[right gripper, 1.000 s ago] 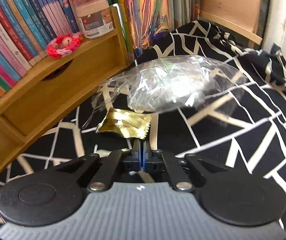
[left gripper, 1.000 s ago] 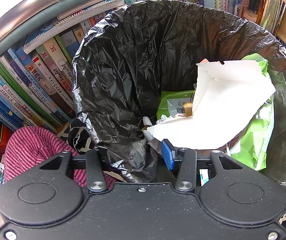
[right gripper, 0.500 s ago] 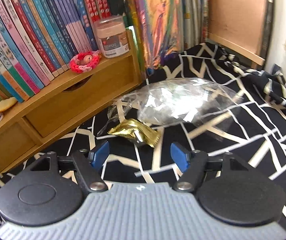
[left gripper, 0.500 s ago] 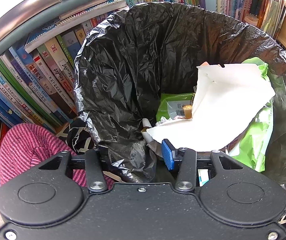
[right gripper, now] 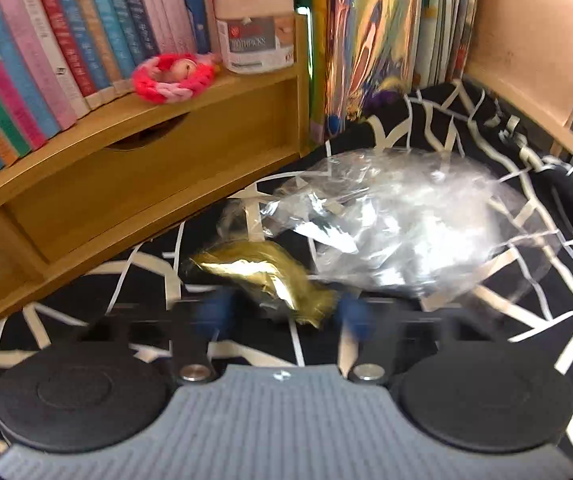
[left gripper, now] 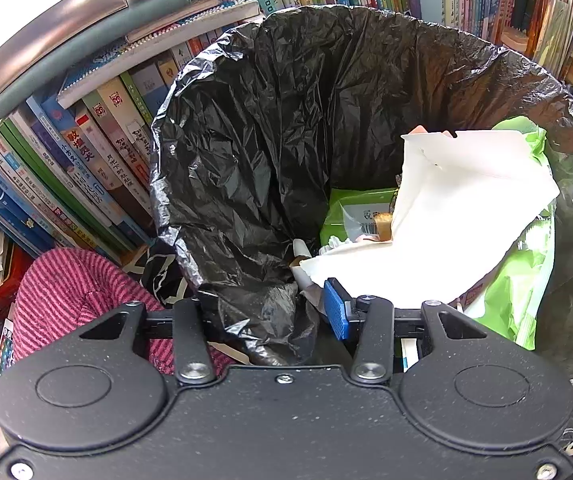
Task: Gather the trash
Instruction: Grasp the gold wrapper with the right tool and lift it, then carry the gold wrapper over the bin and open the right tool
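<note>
My right tool [right gripper: 282,312] has opened and dropped forward, its spread jaws now straddling the crumpled gold foil wrapper [right gripper: 262,276] on the black-and-white cloth [right gripper: 486,320], ready to close. My left tool [left gripper: 270,312] stays clamped on the black bin liner [left gripper: 270,184], holding it open.

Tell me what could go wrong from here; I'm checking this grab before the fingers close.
The open right gripper straddles the gold wrapper, but the clear plastic bag touches it and could get pinched too. The left gripper holds the black bin liner by its rim; it might slip.
</note>
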Tool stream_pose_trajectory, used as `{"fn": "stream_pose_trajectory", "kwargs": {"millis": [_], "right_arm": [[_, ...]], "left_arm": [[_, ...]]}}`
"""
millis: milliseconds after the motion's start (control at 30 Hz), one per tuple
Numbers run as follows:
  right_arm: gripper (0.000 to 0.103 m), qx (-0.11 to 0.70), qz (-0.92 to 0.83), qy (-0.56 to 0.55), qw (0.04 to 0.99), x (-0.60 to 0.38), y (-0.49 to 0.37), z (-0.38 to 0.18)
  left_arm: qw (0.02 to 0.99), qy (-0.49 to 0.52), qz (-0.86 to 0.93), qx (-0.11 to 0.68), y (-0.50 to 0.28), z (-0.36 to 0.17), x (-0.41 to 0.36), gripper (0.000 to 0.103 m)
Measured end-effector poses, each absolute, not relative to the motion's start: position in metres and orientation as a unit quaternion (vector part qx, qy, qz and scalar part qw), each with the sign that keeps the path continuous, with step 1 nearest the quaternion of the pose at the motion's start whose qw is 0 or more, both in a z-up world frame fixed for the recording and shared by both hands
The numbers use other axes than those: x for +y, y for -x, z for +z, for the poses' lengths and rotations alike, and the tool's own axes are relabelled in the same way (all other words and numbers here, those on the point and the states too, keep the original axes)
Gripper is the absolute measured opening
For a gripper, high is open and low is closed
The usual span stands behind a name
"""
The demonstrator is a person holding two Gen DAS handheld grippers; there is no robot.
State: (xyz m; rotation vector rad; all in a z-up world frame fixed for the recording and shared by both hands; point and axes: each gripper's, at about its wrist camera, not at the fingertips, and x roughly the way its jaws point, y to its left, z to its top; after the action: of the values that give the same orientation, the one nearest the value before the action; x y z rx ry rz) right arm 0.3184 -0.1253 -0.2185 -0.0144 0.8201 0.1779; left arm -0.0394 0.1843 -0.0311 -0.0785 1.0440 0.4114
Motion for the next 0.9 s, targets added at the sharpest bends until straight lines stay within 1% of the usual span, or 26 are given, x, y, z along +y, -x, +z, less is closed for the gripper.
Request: {"fn": "stream_pose_trajectory", "kwargs": {"millis": [167, 367, 567, 767, 900], "right_arm": [[0.033, 0.404, 0.118, -0.016, 0.907, -0.142, -0.294, -0.208], [0.033, 0.404, 0.160, -0.002, 0.901, -0.145, -0.251, -0.182], [0.033, 0.367, 0.207, 0.011, 0.907, -0.147, -0.209, -0.121], [0.034, 0.298, 0.272, 0.005, 0.915, -0.144, -0.160, -0.044], [0.035, 0.252, 0.332, -0.014, 0.909, -0.140, -0.124, -0.004]], "left_arm": [[0.851, 0.042, 0.195, 0.486, 0.043, -0.031, 0.185, 0.043], [0.858, 0.052, 0.199, 0.471, 0.045, -0.030, 0.186, 0.043], [0.860, 0.057, 0.201, 0.465, 0.046, -0.030, 0.187, 0.043], [0.860, 0.054, 0.205, 0.465, 0.045, -0.030, 0.186, 0.043], [0.860, 0.056, 0.206, 0.464, 0.045, -0.030, 0.186, 0.043]]}}
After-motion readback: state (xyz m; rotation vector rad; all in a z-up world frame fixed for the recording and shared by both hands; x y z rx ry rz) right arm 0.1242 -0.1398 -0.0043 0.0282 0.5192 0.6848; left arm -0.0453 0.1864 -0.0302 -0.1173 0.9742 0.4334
